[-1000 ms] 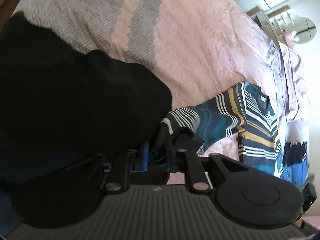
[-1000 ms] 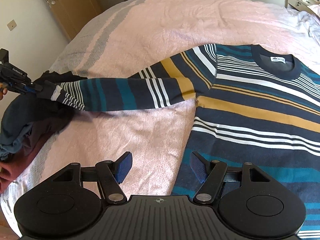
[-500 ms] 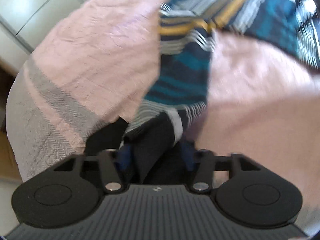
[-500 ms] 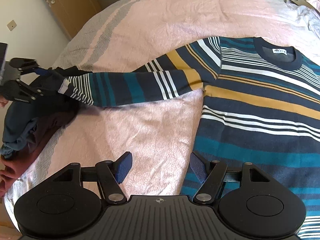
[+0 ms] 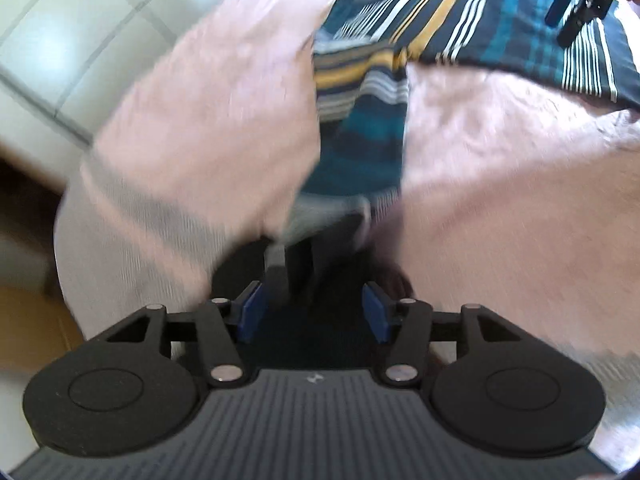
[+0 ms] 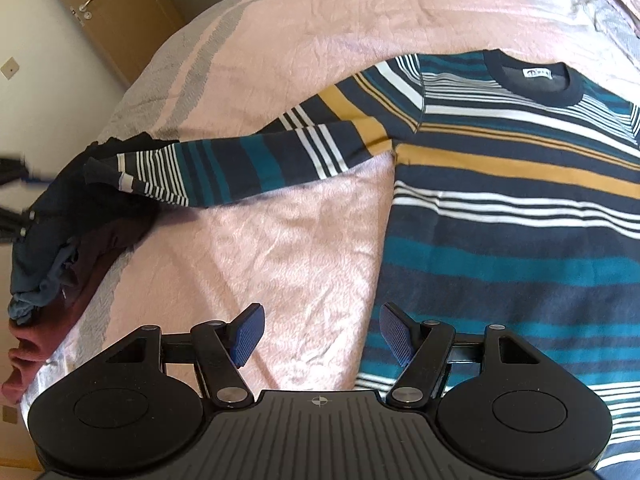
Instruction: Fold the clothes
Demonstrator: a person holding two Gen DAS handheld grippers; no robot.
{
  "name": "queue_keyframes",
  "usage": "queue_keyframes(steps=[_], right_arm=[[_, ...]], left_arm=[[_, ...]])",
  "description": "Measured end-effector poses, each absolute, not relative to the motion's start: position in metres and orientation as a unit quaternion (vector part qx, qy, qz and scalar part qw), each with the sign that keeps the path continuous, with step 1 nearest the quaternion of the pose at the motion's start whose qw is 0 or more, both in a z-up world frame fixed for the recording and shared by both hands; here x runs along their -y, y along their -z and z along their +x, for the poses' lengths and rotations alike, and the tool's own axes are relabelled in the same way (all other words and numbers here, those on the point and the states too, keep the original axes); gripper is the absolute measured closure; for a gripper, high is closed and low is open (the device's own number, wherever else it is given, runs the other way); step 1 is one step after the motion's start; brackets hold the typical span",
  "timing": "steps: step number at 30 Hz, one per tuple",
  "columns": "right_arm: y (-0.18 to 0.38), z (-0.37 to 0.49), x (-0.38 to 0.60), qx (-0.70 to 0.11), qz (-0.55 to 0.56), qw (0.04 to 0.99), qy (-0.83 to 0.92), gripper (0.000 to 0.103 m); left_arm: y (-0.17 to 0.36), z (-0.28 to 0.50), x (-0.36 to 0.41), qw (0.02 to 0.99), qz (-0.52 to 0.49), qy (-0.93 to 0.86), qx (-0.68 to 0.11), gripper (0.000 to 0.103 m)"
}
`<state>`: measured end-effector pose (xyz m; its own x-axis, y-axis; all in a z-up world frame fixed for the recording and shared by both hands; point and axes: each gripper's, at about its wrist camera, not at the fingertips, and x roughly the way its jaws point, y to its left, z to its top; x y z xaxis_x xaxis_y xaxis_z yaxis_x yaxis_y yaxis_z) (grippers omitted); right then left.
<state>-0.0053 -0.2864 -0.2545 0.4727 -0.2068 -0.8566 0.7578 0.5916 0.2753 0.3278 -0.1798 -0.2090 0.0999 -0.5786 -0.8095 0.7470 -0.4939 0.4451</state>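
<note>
A striped navy, teal and mustard sweater lies flat on the pink bedcover, also seen in the blurred left wrist view. Its long sleeve stretches left, and the cuff rests on a pile of dark clothes. My left gripper is opening. The cuff lies just ahead of its blue pads, and only the dark pile shows between them. My right gripper is open and empty over the bedcover, beside the sweater's left side edge.
A maroon garment lies under the dark pile at the bed's left edge. A wooden door stands beyond the bed at the upper left. White wardrobe fronts stand past the bed's far side.
My left gripper rolled round, swung across the bed edge and let go of the sleeve cuff, which now rests on the dark pile. My right gripper drifted slightly left, still open.
</note>
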Motion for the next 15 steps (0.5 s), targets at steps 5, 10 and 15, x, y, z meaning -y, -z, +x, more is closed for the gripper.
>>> queue_keyframes(steps=[5,10,15], right_arm=[[0.252,-0.009,0.277,-0.415,0.339,0.785,0.31,0.036],[0.257,-0.041,0.272,-0.414,0.362,0.762,0.343,0.036],[0.278,-0.11,0.27,-0.401,0.436,0.7,0.399,0.036]], left_arm=[[0.236,0.317,0.218,0.471,0.555,0.68,-0.092,0.054],[0.267,0.332,0.205,0.438,0.609,0.634,-0.187,0.06],[0.251,0.336,0.175,0.478,0.596,0.611,-0.207,0.06]])
